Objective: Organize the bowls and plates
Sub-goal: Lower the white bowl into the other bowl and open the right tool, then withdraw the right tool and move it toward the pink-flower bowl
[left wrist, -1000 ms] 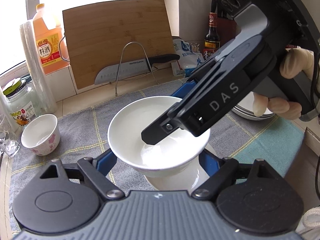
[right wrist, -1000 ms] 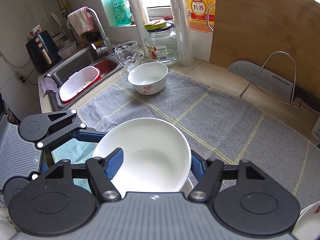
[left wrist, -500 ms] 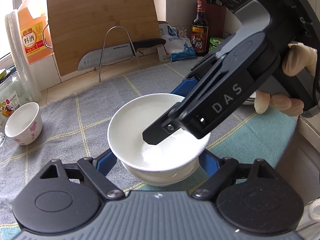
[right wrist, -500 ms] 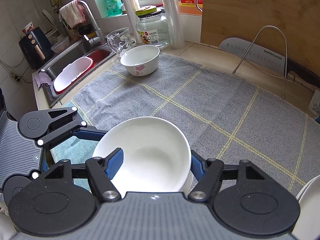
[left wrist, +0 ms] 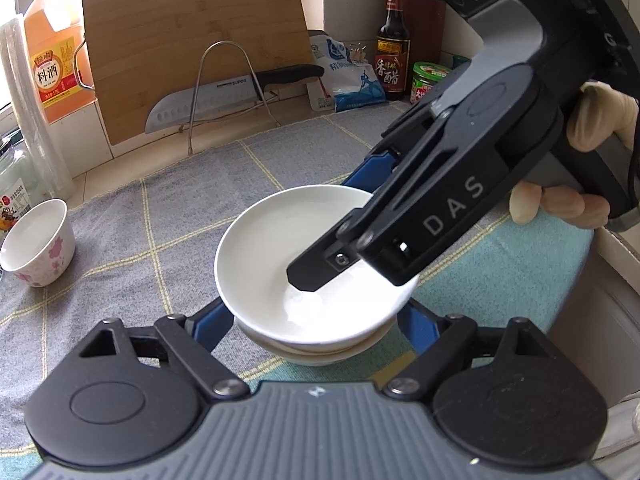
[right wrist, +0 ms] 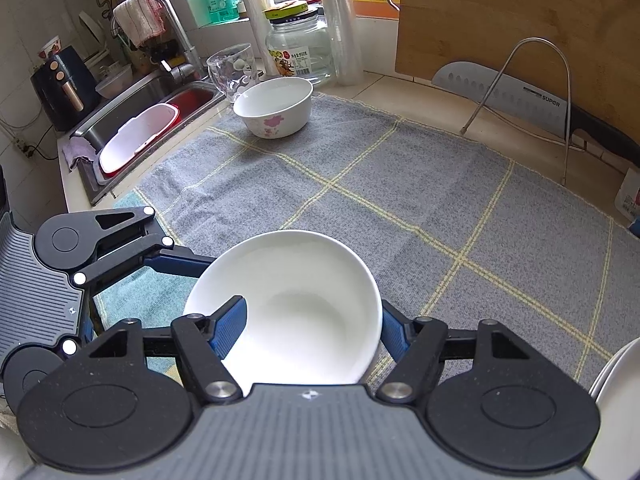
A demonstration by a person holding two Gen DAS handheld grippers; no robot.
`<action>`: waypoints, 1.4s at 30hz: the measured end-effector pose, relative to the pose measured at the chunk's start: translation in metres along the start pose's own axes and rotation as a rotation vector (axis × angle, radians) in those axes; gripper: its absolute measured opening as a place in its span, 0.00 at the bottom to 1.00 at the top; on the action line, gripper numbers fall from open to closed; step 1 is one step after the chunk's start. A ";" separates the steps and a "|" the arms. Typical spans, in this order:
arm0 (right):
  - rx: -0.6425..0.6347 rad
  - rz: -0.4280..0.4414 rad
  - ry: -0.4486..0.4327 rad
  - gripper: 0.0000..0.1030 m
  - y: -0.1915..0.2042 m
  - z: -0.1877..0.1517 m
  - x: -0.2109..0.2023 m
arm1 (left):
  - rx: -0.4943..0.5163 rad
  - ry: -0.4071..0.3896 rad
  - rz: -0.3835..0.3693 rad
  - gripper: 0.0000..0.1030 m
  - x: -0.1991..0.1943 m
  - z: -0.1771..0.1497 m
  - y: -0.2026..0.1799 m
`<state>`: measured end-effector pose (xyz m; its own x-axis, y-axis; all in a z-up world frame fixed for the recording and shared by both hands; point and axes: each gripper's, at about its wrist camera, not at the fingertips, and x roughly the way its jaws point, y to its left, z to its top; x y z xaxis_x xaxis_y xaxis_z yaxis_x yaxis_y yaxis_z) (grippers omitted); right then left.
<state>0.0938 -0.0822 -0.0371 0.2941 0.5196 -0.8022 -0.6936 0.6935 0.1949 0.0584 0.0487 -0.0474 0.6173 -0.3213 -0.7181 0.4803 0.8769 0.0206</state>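
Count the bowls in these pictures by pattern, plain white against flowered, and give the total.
Plain white ceramic bowls: 2 (the upper bowl nested in the lower bowl)
Small white bowl with pink flowers: 1
Total: 3

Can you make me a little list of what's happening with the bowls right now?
held bowl: white bowl, nested on a second white bowl
right gripper: fingers clamp its rim, one inside, one outside
left gripper: fingers either side of the stack
other bowl: flowered bowl, alone near the sink
underneath: grey checked cloth
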 end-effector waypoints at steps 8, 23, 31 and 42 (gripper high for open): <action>-0.005 -0.014 -0.004 0.74 0.000 -0.001 0.002 | 0.002 0.004 -0.005 0.87 0.003 0.000 0.003; -0.081 -0.055 -0.097 1.00 0.010 0.009 -0.014 | -0.012 -0.029 0.014 0.92 -0.023 -0.007 0.015; -0.128 -0.103 -0.116 1.00 0.024 0.031 -0.004 | -0.056 -0.047 0.099 0.92 -0.042 -0.013 0.046; -0.216 -0.192 -0.129 1.00 0.050 0.093 0.028 | -0.117 -0.070 0.261 0.92 -0.041 -0.020 0.125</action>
<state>0.1282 0.0135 0.0021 0.5042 0.4583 -0.7320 -0.7370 0.6701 -0.0881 0.0805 0.1785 -0.0290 0.7541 -0.0994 -0.6492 0.2267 0.9671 0.1152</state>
